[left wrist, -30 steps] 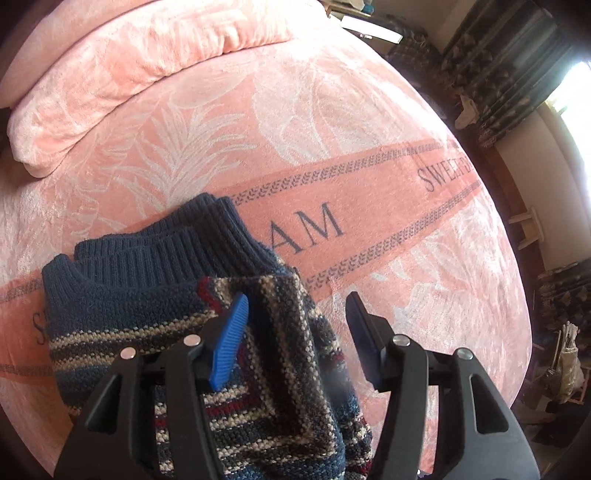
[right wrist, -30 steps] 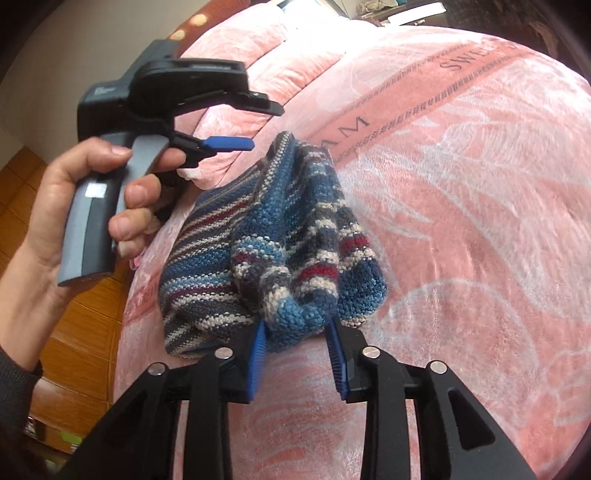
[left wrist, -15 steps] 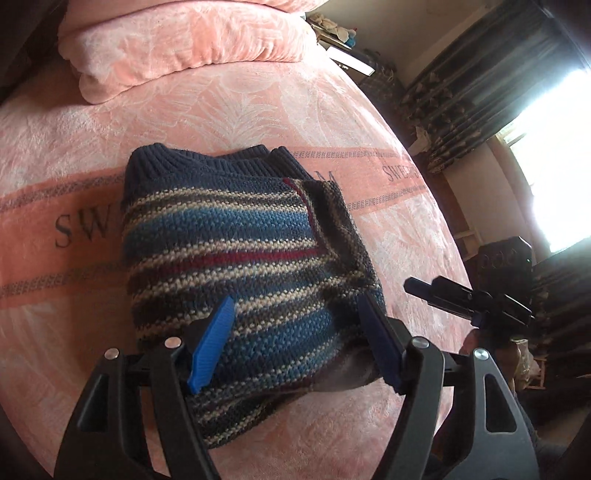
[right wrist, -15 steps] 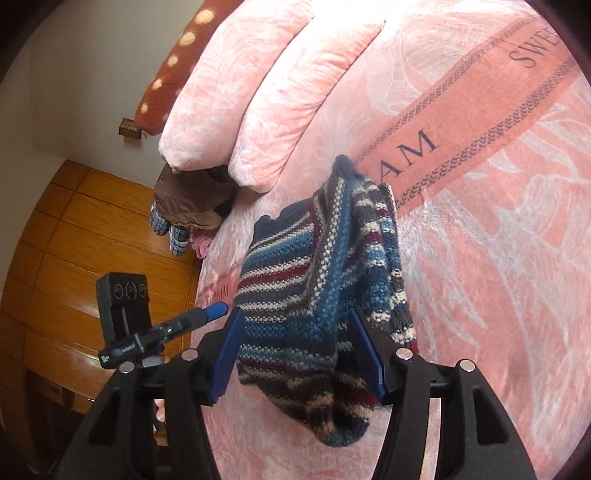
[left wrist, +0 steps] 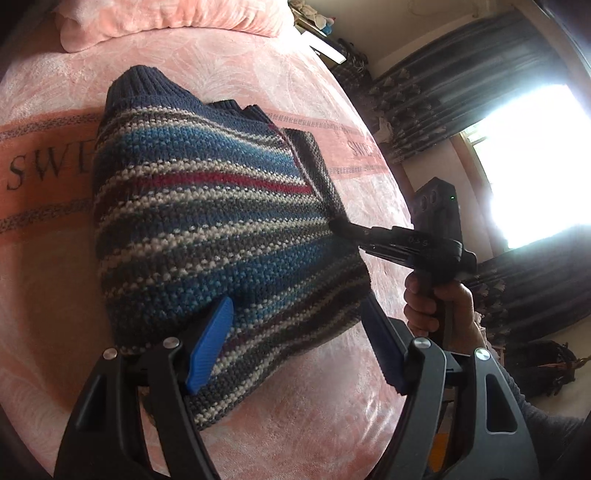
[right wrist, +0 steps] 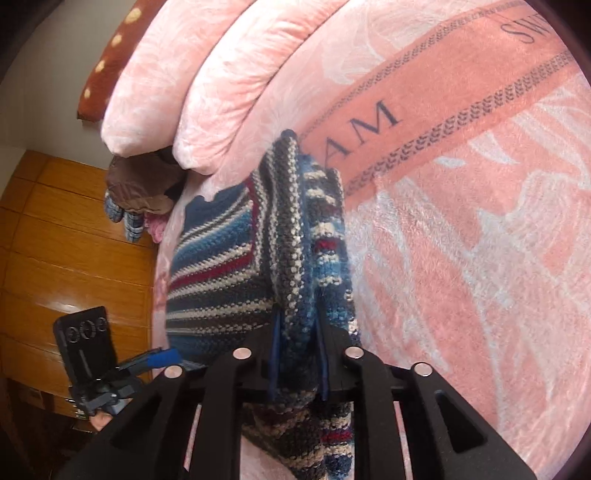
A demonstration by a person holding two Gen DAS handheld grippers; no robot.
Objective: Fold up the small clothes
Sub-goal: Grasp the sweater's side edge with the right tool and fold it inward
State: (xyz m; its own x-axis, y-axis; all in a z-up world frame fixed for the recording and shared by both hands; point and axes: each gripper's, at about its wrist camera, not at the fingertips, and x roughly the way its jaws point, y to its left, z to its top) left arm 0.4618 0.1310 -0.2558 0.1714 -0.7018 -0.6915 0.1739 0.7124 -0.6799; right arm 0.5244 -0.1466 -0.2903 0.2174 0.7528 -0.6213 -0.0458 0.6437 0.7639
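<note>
Striped knit sweater (left wrist: pixel 207 221) lying folded on the pink bed (left wrist: pixel 332 424), navy ribbed collar end toward 12 o'clock in my left wrist view, hem end toward 6 o'clock; its long axis runs from my left tongs toward the pillow (left wrist: pixel 166 18).

My left tongs (left wrist: pixel 295 343) are spread, the blue pad (left wrist: pixel 208 347) and its partner astride the near hem edge without pinching it.

My right tongs (right wrist: pixel 297 365) are pressed together on a bunched edge of the sweater (right wrist: pixel 221 277), which stands up between the pads toward 12 o'clock in the right wrist view. Seen from the left view, the right tongs (left wrist: pixel 340 225) meet the sweater at its 3 o'clock side edge, with my right hand (left wrist: pixel 436 302) behind them.

Judgement: the right tongs hold the side layer to be carried across toward 9 o'clock. The left tongs, nearer the hem, are placed to steady or take it.
</note>
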